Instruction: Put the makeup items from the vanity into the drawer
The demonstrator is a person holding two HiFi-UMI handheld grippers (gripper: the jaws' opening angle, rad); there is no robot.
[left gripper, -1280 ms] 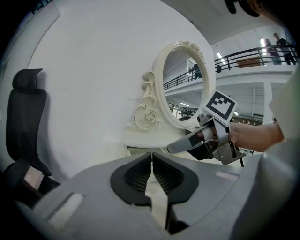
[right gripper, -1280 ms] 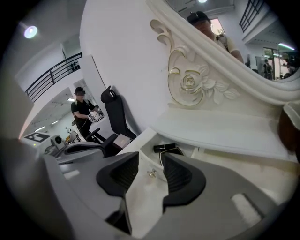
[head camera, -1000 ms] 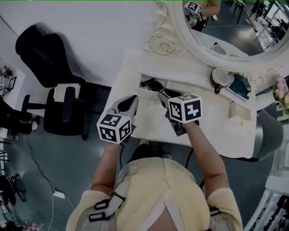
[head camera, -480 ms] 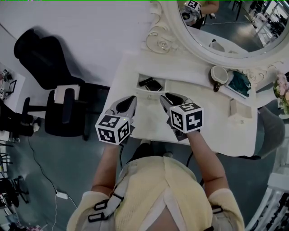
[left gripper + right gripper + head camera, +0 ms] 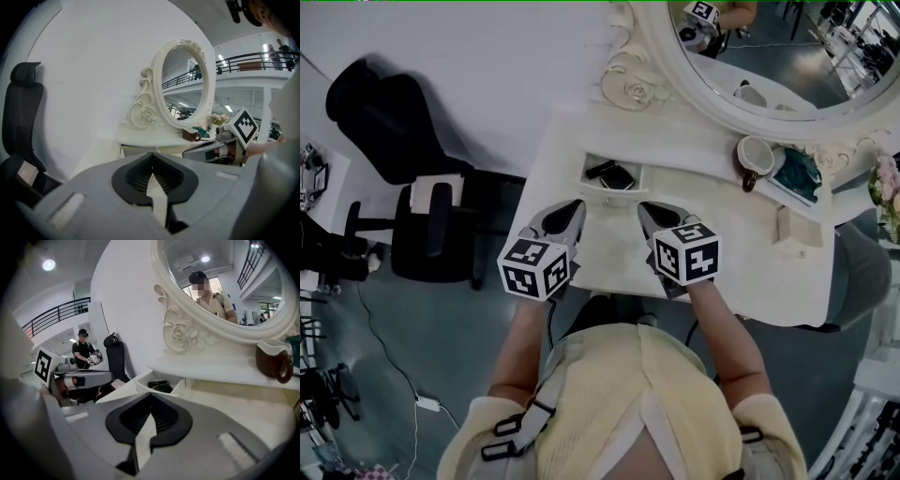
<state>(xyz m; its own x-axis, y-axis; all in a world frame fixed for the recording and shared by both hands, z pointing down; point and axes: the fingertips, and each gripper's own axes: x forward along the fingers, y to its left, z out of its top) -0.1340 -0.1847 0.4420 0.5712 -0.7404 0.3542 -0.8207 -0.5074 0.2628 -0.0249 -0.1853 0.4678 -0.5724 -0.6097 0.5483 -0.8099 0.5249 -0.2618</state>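
Note:
The white vanity's small drawer (image 5: 587, 184) stands open at the table's left, with two dark makeup items (image 5: 619, 176) lying in it; they also show in the right gripper view (image 5: 159, 386). My right gripper (image 5: 649, 212) hovers just in front of the drawer. Its jaws have just been closing and now meet with nothing between them (image 5: 151, 409). My left gripper (image 5: 573, 208) sits beside it to the left, over the table's front edge, shut and empty (image 5: 151, 171).
An oval mirror (image 5: 769, 56) in an ornate white frame backs the vanity. A brown mug (image 5: 757, 159), a teal object (image 5: 797, 178) and a small white box (image 5: 792, 228) stand at the right. A black office chair (image 5: 403, 141) is on the floor to the left.
The right gripper drew back from over the drawer toward the table's front, and its jaws went from open to shut. The left gripper stayed put.

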